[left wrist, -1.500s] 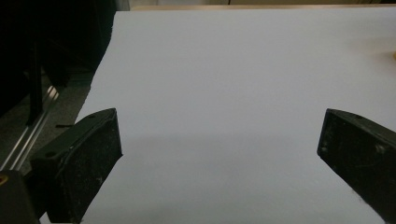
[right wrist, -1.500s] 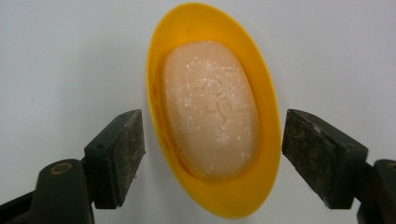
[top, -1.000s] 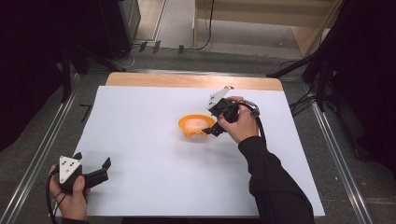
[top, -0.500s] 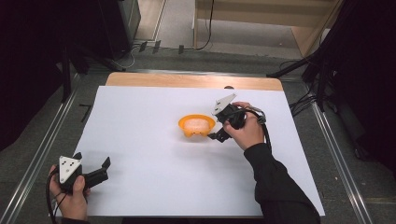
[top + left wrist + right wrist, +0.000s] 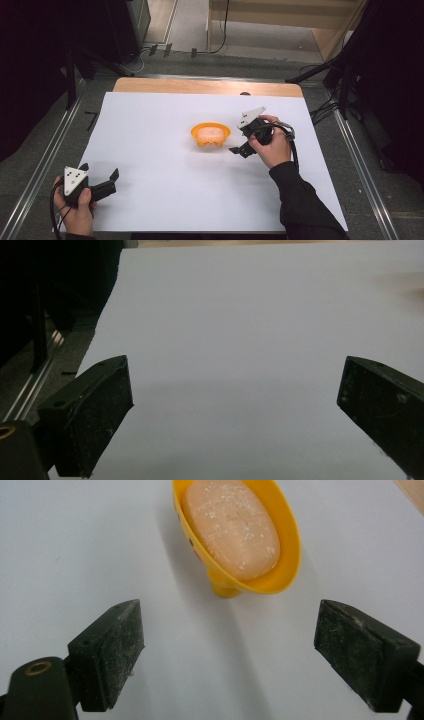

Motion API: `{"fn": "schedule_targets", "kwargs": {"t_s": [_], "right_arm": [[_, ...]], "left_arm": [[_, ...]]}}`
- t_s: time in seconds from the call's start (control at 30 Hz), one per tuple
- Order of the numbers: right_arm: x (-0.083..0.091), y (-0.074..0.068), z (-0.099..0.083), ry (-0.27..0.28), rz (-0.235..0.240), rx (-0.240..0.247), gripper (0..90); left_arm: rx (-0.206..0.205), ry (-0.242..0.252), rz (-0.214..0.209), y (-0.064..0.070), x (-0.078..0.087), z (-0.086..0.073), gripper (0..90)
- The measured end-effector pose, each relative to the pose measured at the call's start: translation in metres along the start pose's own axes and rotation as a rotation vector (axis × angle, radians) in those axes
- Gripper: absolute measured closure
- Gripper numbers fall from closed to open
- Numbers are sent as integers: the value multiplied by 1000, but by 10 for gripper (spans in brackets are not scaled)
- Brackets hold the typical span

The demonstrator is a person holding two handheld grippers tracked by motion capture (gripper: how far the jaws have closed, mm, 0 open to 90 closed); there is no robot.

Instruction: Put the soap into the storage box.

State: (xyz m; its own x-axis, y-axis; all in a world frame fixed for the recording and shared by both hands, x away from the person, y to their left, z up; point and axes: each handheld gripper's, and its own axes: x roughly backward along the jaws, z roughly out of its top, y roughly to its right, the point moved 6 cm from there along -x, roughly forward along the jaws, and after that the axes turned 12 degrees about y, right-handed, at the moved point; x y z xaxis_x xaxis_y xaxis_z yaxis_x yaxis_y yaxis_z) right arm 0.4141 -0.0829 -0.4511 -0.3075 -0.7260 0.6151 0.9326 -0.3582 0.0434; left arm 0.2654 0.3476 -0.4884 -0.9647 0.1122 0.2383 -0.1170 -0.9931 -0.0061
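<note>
White sheet [image 5: 165, 200] covers wooden table [image 5: 200, 86]; metal rails [image 5: 40, 165] flank it; cables [image 5: 220, 30] behind.

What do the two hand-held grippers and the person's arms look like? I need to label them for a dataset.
Both the left hand-held gripper and the right hand-held gripper are black, with two blocky, scuffed jaws, a grey three-cornered plate dotted with dark marks on top, and a trailing dark cable. The right arm wears a long black sleeve.
</note>
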Motion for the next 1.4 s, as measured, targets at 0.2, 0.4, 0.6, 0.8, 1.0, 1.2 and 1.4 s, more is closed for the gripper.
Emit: {"fn": "schedule_targets", "kwargs": {"t_s": [0.2,0.4,0.6,0.8,1.0,1.2,1.4], "right_arm": [[6,-2,-10,7,-1,-12,130],[10,-6,-16,17,-20,-10,130],[19,-11,-22,32,-32,-10,130],[24,-14,-33,26,-47,-21,125],[32,-16,-43,29,-75,-34,115],[40,-18,-54,43,-71,-53,97],[47,-20,-60,55,-88,-66,97]], "left_arm": [[-5,-4,0,0,-1,0,15],[-3,-4,1,0,-1,0,15],[-2,-5,0,0,-1,0,10],[-5,-4,-6,1,-1,0,10],[-6,-5,-4,1,-1,0,10],[-8,-5,-8,1,-1,0,10],[-8,-4,-7,1,-1,0,10]]}}
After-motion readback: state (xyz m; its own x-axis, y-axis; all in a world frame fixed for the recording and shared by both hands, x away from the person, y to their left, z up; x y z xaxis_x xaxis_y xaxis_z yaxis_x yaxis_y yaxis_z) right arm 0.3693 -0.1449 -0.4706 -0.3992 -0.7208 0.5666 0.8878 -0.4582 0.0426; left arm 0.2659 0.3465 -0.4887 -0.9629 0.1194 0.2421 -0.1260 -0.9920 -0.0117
